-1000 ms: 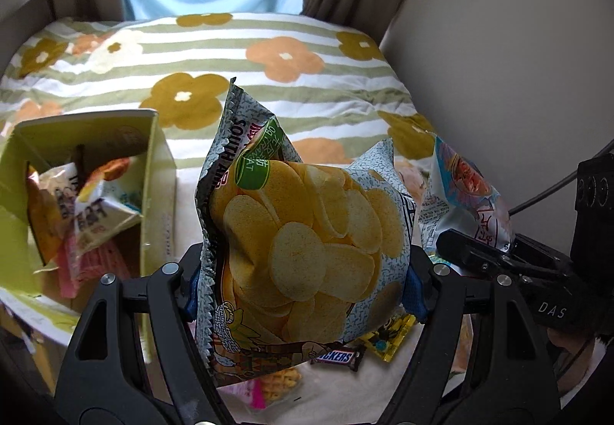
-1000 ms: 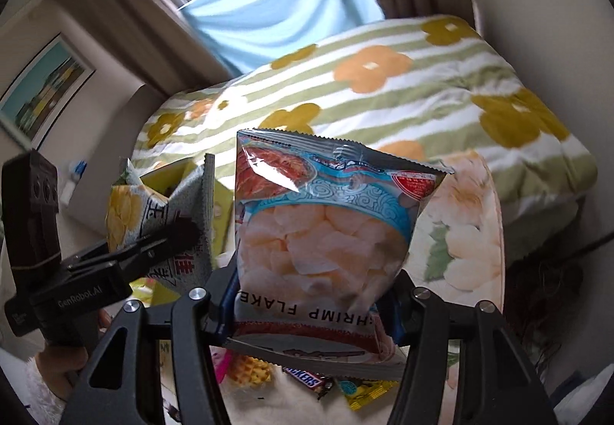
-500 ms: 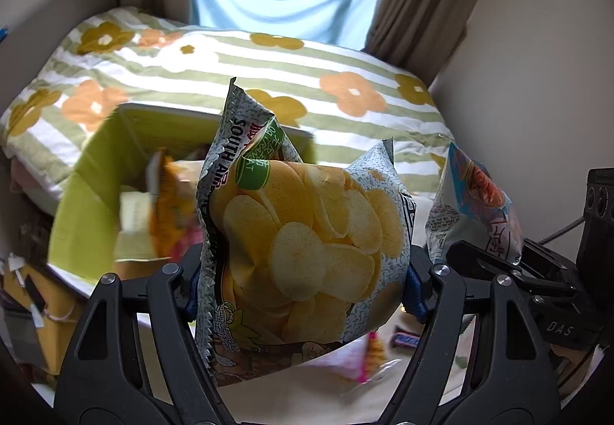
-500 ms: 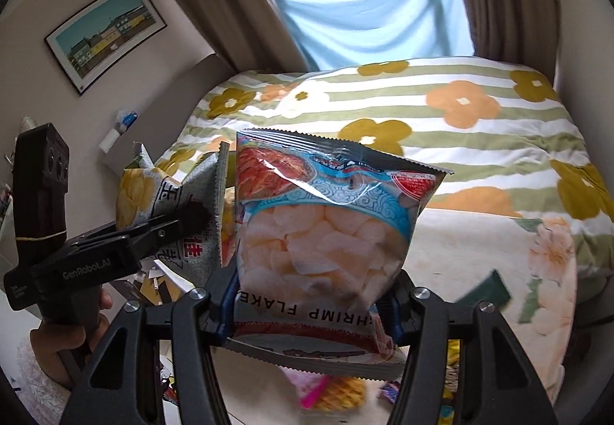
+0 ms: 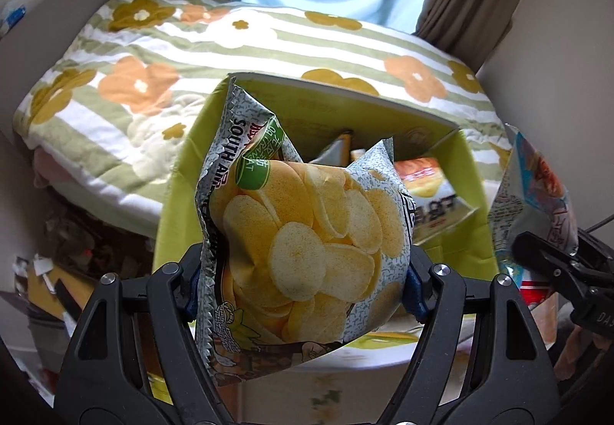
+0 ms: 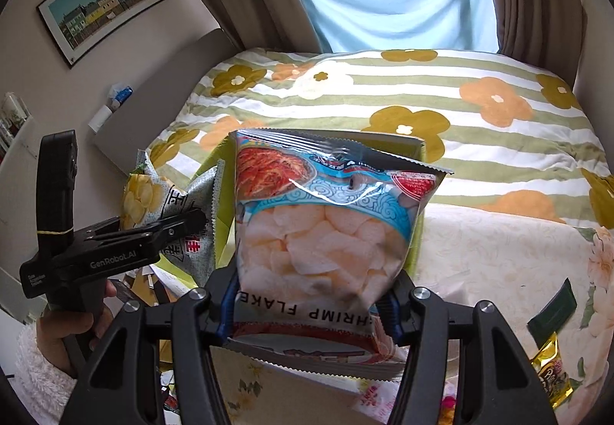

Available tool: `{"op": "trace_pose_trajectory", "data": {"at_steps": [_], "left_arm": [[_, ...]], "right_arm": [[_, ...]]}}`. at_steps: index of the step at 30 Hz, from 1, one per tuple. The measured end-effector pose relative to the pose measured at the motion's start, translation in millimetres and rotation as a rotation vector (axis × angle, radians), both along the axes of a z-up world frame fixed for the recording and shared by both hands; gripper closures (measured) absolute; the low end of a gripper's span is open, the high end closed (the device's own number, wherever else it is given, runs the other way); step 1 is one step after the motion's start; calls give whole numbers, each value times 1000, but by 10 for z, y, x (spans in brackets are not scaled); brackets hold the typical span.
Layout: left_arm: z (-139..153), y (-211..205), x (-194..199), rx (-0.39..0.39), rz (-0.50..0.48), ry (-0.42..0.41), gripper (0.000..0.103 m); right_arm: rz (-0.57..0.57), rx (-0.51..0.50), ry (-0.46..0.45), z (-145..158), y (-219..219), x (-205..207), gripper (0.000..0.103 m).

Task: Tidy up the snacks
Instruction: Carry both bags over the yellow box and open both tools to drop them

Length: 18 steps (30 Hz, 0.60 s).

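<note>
My left gripper [image 5: 303, 283] is shut on a bag of potato chips [image 5: 307, 233] and holds it upright over the open yellow-green box [image 5: 184, 171]. Several snack packets [image 5: 433, 194] lie inside the box. My right gripper [image 6: 311, 306] is shut on a blue shrimp flakes bag [image 6: 326, 225], held in front of the same box [image 6: 420, 148]. The left gripper with its chips bag [image 6: 149, 194] shows at the left of the right wrist view. The shrimp bag [image 5: 537, 187] shows at the right edge of the left wrist view.
The box stands on a table with a pale floral cloth [image 6: 499, 256], next to a bed with a striped flower quilt [image 6: 422, 87]. A gold packet [image 6: 552, 375] and a dark green packet [image 6: 552, 310] lie on the cloth at right. Clutter lies on the floor [image 5: 76, 263] at left.
Both grippers have swung left with their bags. The box moved from the left of the left wrist view to directly behind the chips bag. The loose snacks on the cloth passed out of view.
</note>
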<state>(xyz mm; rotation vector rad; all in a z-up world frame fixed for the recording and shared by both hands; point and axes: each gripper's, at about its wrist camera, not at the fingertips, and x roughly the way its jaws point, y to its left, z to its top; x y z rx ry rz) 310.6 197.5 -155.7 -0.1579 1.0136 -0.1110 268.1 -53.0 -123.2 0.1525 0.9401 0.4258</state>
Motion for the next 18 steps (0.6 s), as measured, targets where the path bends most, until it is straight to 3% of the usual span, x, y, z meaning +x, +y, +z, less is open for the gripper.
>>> {"op": "trace_pose_trajectory", "data": {"at_steps": [3,7,11,18], "left_arm": [[-90,81,25,-3,-10,2,28],[-74,43,-37,36,-43,-42,0],[-66,56,-60,62,-56,-48,0],[-57,227,-212,7,-15,-41,0]], "right_arm": [[-11,-20,17,-59,91,2,49],[-16,-28,37,-128,172,11,49],[-4,-39,37,-153,232,-24,49],[41,-98,23,-219,357,-113,49]]}}
